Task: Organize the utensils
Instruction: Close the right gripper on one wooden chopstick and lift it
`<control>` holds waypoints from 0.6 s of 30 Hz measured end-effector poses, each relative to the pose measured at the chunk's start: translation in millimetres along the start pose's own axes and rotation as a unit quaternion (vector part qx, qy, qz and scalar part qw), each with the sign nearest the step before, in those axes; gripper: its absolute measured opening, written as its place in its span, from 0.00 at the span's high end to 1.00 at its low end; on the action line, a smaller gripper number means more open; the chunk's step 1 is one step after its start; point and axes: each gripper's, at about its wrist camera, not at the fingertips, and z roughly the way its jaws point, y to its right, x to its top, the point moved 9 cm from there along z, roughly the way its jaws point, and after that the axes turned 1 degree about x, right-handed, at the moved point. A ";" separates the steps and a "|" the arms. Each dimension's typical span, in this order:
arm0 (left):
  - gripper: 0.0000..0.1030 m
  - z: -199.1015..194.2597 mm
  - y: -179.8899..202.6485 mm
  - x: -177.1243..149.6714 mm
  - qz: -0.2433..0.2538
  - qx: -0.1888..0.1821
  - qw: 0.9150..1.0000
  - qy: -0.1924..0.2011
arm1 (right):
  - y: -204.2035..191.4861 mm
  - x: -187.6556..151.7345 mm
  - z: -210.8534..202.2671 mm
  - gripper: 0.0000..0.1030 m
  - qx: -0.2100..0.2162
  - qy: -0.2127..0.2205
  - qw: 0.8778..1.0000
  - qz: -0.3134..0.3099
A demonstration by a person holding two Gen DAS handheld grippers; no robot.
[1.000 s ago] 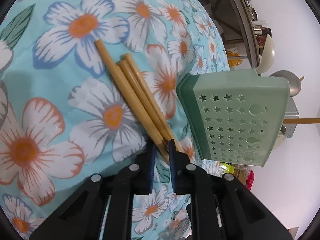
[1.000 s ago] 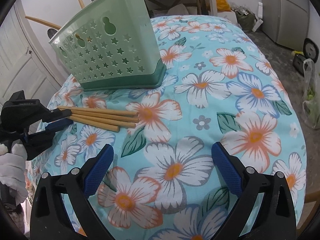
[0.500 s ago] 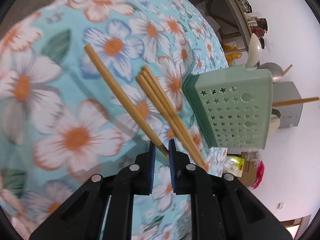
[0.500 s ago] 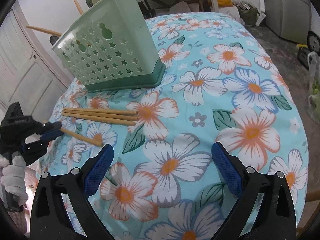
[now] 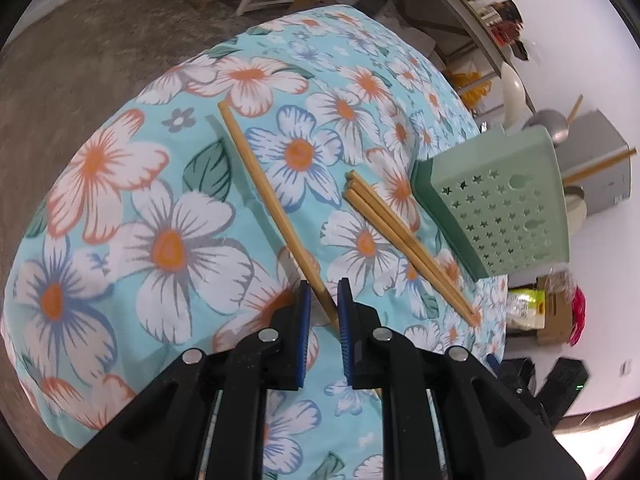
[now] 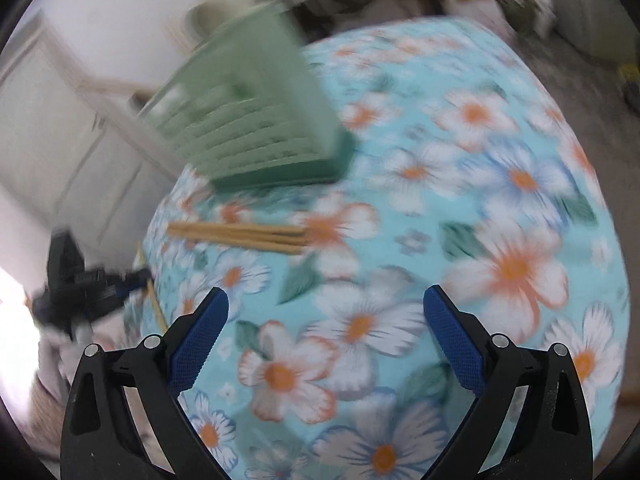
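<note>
Left gripper [image 5: 322,300]: blue ribbed jaws clamped on the end of one slim wooden chopstick [image 5: 264,196], raised over the floral-cloth surface [image 5: 120,200]. Three matching chopsticks [image 5: 404,240] lie bundled beside the mint plastic basket [image 5: 504,208] with star cutouts. Right gripper [image 6: 326,336]: jaws wide apart, nothing held. No readable writing.

Basket [image 5: 516,208] on the tablecloth [image 5: 120,208], chopstick bundle [image 5: 404,240] beside it — single chopstick [image 5: 272,204] apart, left
</note>
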 end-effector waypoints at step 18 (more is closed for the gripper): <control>0.87 9.0 1.8 1.6 0.037 -0.021 0.999 0.007 | -139.8 0.5 77.8 0.77 -0.151 0.030 0.867 -0.473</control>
